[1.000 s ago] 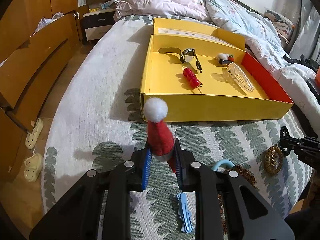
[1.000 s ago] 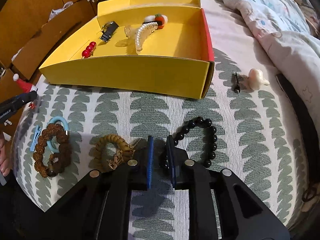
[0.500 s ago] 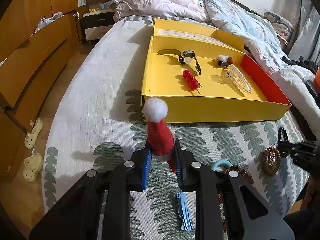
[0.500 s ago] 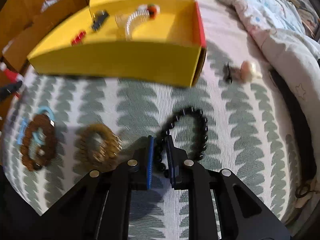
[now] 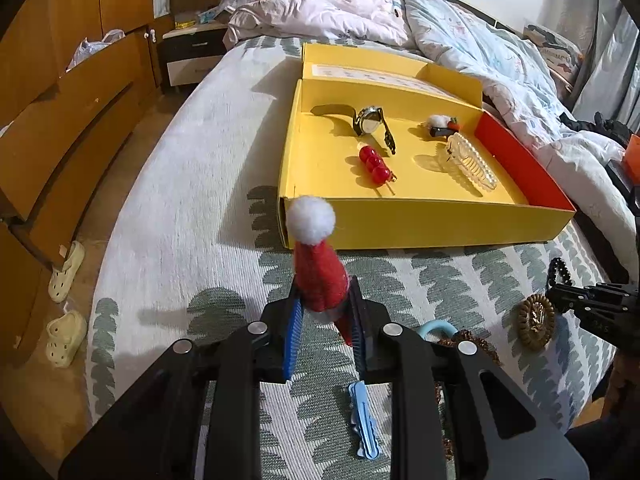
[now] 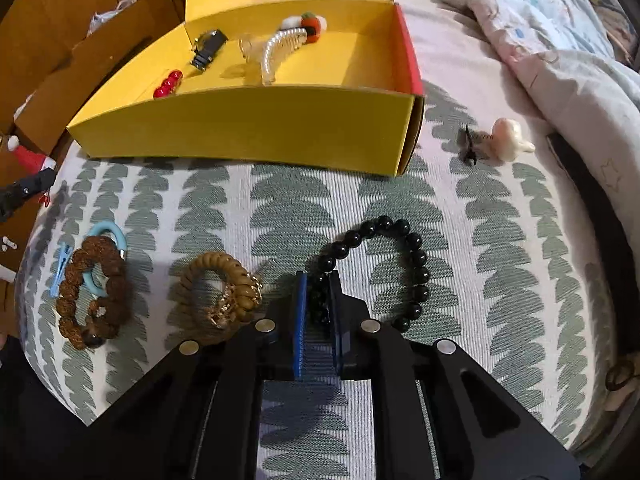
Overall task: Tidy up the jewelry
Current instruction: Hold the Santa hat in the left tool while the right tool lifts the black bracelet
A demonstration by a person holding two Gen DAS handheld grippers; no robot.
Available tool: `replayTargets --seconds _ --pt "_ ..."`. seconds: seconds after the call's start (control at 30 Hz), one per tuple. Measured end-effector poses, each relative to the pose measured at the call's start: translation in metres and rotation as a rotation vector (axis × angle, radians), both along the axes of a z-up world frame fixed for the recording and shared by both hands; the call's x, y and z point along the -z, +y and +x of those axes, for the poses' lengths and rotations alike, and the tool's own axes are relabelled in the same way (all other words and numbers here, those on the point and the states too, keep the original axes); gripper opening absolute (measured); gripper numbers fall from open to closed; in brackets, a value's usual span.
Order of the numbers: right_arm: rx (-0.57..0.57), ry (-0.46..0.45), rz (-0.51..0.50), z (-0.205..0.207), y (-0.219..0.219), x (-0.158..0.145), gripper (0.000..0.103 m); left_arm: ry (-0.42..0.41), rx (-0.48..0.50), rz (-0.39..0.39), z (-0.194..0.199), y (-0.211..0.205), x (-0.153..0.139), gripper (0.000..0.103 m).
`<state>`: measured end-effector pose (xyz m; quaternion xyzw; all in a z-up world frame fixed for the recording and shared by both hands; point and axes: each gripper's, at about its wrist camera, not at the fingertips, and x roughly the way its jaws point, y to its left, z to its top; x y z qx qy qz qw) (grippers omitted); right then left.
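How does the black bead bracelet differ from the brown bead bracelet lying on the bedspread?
The black bead bracelet has smooth, glossy beads; the brown bead bracelet has rough, matte ones. The black one is pinched between the pads of the right gripper; no gripper touches the brown one. The brown one lies over a light blue ring; the black one lies on bare bedspread. Both are bead loops outside the yellow box.

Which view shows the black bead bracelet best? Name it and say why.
The right wrist view: the black bead bracelet lies there as a whole loop on the bedspread, with the right gripper shut on its near beads. The left wrist view shows only a few black beads at the far right edge, above that gripper.
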<state>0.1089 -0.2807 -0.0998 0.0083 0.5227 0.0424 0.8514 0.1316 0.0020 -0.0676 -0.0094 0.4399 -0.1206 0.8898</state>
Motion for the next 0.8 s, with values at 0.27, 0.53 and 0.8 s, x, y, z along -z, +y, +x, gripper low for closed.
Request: replayTargets --seconds 0.27,0.53,0.8 --pt "0.032 -0.081 0.116 -0.008 -0.018 -0.03 0.011 -0.008 -0.021 -0.021 0.002 0.006 -0.006 0.022" --pt "0.039 -0.176 0.203 -0.02 -0.031 -0.067 0.011 -0.018 -0.026 -0.025 0.002 0.005 -0.01 0.022" --pt "-0.005 -0.265 0.269 -0.022 -0.02 -0.102 0.009 -0.038 -0.027 -0.049 0.005 -0.004 -0.023 0.022"
